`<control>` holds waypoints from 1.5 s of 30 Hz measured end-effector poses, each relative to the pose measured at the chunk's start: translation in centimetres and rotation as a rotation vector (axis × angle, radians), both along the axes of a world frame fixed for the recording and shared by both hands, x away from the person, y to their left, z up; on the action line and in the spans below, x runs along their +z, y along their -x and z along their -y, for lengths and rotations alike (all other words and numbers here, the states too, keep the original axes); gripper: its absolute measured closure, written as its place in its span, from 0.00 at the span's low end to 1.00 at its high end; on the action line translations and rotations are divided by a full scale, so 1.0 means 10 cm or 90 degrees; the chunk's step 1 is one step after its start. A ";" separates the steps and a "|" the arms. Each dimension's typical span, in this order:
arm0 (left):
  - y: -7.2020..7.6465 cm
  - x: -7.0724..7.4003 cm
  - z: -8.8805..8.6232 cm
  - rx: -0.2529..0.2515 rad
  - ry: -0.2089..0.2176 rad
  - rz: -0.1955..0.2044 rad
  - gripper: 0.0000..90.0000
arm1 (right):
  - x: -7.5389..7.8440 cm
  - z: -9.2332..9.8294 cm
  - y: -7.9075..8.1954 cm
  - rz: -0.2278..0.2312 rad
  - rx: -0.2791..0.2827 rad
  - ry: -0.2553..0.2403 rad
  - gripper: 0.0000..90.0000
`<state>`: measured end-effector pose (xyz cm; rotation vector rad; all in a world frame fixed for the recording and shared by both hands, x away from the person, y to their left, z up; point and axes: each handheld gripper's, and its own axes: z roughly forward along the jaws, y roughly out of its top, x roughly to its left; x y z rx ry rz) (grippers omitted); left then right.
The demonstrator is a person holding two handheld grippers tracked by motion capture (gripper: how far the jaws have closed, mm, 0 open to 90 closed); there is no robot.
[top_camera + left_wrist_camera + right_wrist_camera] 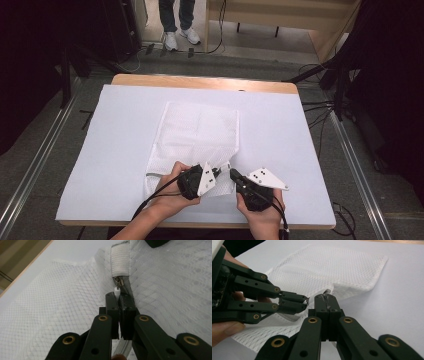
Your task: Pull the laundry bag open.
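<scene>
A white mesh bag [197, 137] lies mid-table on the white sheet [115, 150], its near edge at both grippers, with bare sheet on every side. The left gripper [119, 298] is clenched on the zipper pull [117, 291] (white tab just clear of the jaws). The right gripper [326, 299] is clamped on the bag's edge beside it, the pinched cloth mostly hidden

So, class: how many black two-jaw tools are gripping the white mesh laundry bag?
2. The left tool pinches the white zipper pull at the white mesh laundry bag's near edge; the right tool clamps the bag's corner beside it.
</scene>
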<state>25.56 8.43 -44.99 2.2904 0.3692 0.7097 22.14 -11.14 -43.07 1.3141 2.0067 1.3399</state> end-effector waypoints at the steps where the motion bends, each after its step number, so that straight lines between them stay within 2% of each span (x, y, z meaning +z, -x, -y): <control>1: 0.00 0.00 -0.01 -0.002 -0.005 0.002 0.99 | 0.00 0.00 0.00 0.003 -0.001 0.002 1.00; 5: 0.02 -0.02 -0.02 -0.002 -0.007 0.006 0.99 | 0.00 -0.01 0.01 0.002 -0.006 0.010 1.00; 7: 0.02 -0.05 -0.05 -0.003 -0.020 0.009 0.99 | -0.01 -0.01 0.00 0.000 -0.011 0.013 1.00; 12: 0.00 -0.09 -0.16 0.013 -0.032 -0.002 0.99 | -0.01 0.03 -0.01 -0.001 -0.023 0.013 1.00; 16: -0.03 -0.12 -0.31 0.033 -0.037 -0.009 0.99 | -0.02 0.07 -0.03 -0.004 -0.036 0.023 1.00; 17: -0.04 -0.12 -0.42 0.044 -0.031 -0.016 0.99 | -0.03 0.07 -0.03 -0.007 -0.036 0.023 1.00; 18: -0.04 -0.12 -0.42 0.044 -0.031 -0.016 0.99 | -0.03 0.07 -0.03 -0.007 -0.036 0.023 1.00; 22: -0.04 -0.09 -0.63 0.062 -0.032 -0.021 0.99 | -0.07 0.06 -0.06 -0.009 -0.037 0.041 1.00; 27: -0.03 -0.07 -0.80 0.082 -0.034 -0.025 0.98 | -0.07 0.06 -0.06 -0.007 -0.039 0.050 1.00; 28: -0.03 -0.07 -0.86 0.089 -0.032 -0.026 0.98 | -0.07 0.07 -0.07 -0.007 -0.046 0.056 1.00; 29: -0.05 -0.06 -1.01 0.103 -0.003 -0.050 0.98 | -0.08 0.12 -0.09 -0.010 -0.052 0.049 1.00; 30: -0.05 -0.06 -1.01 0.103 -0.003 -0.050 0.98 | -0.08 0.12 -0.09 -0.010 -0.052 0.049 1.00; 31: -0.06 -0.06 -1.07 0.108 0.012 -0.058 0.98 | -0.08 0.15 -0.09 -0.015 -0.056 0.045 1.00; 33: -0.06 -0.04 -1.19 0.117 0.012 -0.063 0.98 | -0.10 0.16 -0.11 -0.019 -0.058 0.046 1.00; 38: -0.05 -0.02 -1.28 0.125 0.010 -0.062 0.98 | -0.11 0.13 -0.11 -0.015 -0.057 0.059 1.00; 43: -0.05 -0.02 -1.42 0.143 0.032 -0.076 0.98 | -0.14 0.16 -0.13 -0.022 -0.061 0.060 1.00; 45: -0.05 -0.01 -1.46 0.150 0.029 -0.078 0.98 | -0.15 0.16 -0.14 -0.022 -0.063 0.063 1.00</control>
